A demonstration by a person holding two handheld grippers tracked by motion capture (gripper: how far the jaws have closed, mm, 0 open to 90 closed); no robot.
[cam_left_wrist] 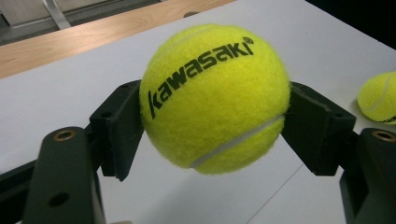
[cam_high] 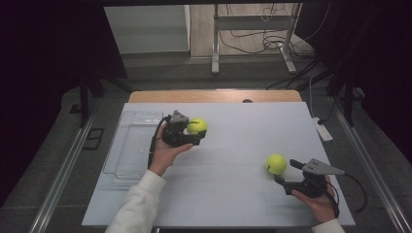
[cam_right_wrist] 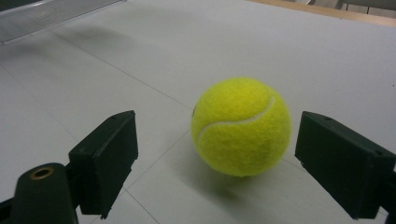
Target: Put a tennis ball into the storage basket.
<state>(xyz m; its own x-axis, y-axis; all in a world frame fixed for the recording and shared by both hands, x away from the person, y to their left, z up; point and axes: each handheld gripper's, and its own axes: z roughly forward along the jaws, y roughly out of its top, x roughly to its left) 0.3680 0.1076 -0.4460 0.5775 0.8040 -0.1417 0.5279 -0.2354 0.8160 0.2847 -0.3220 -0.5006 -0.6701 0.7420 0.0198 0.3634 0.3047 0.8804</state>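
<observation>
The left gripper (cam_left_wrist: 212,121) has its fingers (cam_left_wrist: 119,126) pressed on opposite flanks of a yellow Kawasaki tennis ball (cam_left_wrist: 215,98), held clear of the white worktop (cam_high: 233,145). The right gripper (cam_right_wrist: 217,161) stands wide open, its fingers (cam_right_wrist: 105,158) flanking a second tennis ball (cam_right_wrist: 241,126) that rests on the worktop between and just ahead of them, with a gap on each side.

The held ball is round and felted, and the fingers seem to meet it only along narrow patches at its widest girth; a tilt or a slackening of the grip could let it squirt out and roll off. The resting ball looks likely to roll away if one finger touches it before the other, since it sits nearer the right-hand finger in the right gripper view.

A ball has no long axis. On the held one, the printed name runs slantwise, rising away from the left-hand finger; on the resting one, the white seam curves across the side facing the gripper. A clear plastic tray (cam_high: 131,145) lies beyond the left gripper's outer side.
</observation>
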